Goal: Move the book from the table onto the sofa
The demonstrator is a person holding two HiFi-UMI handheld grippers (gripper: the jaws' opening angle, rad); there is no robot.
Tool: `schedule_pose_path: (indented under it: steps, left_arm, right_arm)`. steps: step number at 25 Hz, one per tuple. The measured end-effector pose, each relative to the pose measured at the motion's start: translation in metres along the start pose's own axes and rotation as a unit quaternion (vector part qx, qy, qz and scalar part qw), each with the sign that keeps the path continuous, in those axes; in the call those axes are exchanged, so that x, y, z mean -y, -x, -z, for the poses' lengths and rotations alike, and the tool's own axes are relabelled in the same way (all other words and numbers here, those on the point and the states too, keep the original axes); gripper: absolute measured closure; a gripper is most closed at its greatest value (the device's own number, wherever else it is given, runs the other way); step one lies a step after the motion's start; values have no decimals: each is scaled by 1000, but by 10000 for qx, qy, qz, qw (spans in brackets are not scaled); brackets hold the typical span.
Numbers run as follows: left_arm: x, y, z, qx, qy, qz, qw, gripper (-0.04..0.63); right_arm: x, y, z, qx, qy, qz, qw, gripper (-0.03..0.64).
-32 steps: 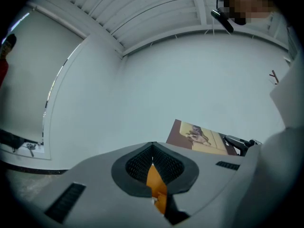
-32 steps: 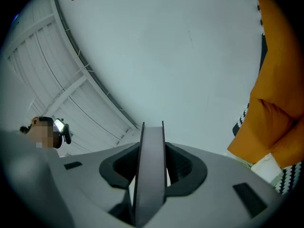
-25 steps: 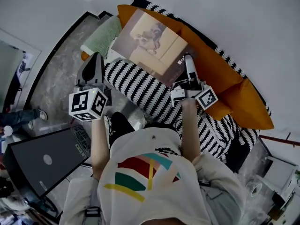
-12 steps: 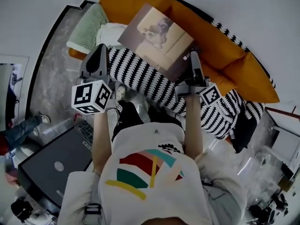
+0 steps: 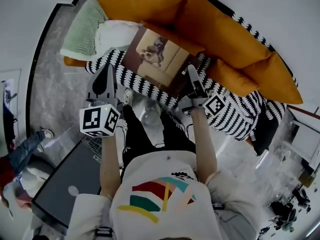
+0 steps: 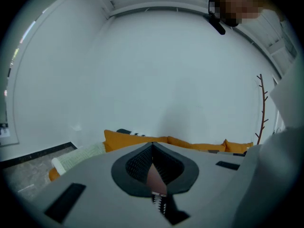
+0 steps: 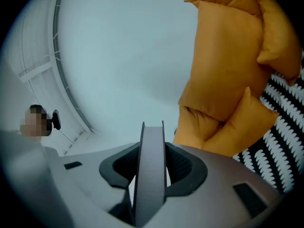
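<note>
The book [image 5: 157,59], its cover showing a brown-and-cream picture, hangs low over the sofa's black-and-white striped blanket [image 5: 150,86], close to the orange back cushions [image 5: 210,29]. My right gripper [image 5: 191,70] is shut on the book's near right edge. In the right gripper view the book [image 7: 149,170] stands edge-on between the jaws, with orange cushions [image 7: 228,70] beyond. My left gripper [image 5: 106,68] is shut and holds nothing, left of the book, over the blanket's left end. In the left gripper view its jaws [image 6: 152,146] meet at the tips, with the sofa back [image 6: 142,139] ahead.
A green pillow [image 5: 82,31] and a white one [image 5: 112,34] lie at the sofa's left end. A dark closed laptop [image 5: 70,189] sits at lower left. Another person [image 5: 20,154] stands at the left edge. A thin coat stand [image 6: 261,108] rises at the right.
Both grippers have sunk toward the sofa seat. The book has come down with the right gripper, from above the cushions to just over the striped blanket.
</note>
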State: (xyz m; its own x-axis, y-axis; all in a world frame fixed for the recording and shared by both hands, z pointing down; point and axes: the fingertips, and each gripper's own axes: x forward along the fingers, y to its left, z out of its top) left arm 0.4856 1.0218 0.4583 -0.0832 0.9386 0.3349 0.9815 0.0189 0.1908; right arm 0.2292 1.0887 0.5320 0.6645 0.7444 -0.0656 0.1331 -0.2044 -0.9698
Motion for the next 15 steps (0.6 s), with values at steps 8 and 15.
schedule_pose_path:
  steps: [8,15]
  left_arm:
    - [-14,-69,120,-1010,163,557,9932,589]
    - [-4,-88,161,-1139,148,760,9905,589]
  right_arm:
    - [146,-8,61,-608,107,1054,9925,457]
    - [264,26,74,-572,296,2927,9540,294]
